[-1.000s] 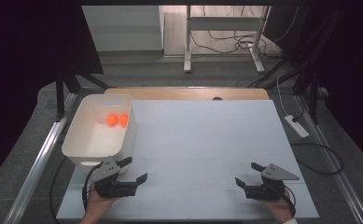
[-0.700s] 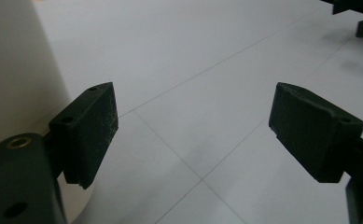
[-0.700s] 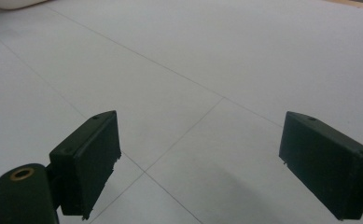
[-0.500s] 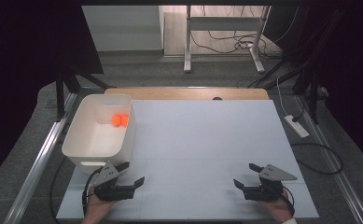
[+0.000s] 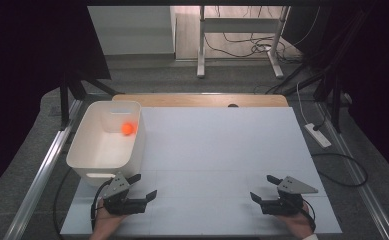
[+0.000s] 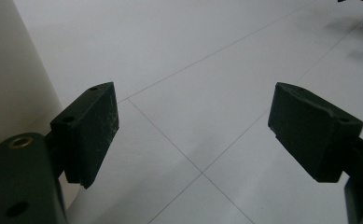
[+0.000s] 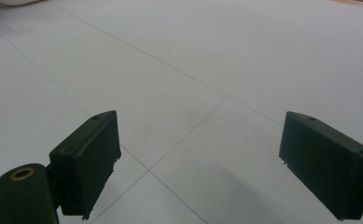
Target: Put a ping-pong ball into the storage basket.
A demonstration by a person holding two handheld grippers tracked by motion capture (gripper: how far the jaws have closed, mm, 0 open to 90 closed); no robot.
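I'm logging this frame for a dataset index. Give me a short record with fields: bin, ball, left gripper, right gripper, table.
bin: white bin at the table's left edge
ball: one orange ball inside the bin, near its far end
left gripper: left gripper open, nothing between the jaws, just beside the bin's near corner
right gripper: right gripper open, nothing between the jaws, at the near right
table: white table with thin grid lines
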